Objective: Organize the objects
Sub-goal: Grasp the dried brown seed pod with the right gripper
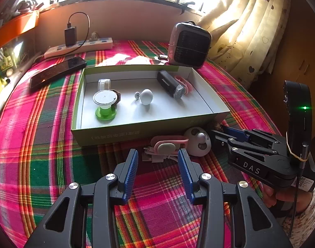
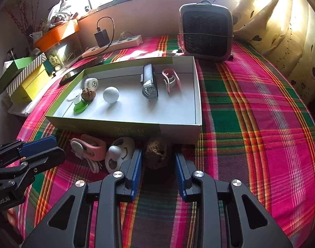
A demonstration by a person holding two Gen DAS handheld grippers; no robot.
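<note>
Right gripper has a brown walnut between its pads, whether clamped or loose I cannot tell, on the plaid cloth just before the box. Left gripper released, hovering near pink clip

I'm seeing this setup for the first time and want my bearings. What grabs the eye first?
The loud pink, green and orange plaid cloth covering the table, and the shallow white-lined box in its middle holding small items such as a white ball. Nearer, the right gripper brackets a brown walnut just outside the box's front wall.
</note>
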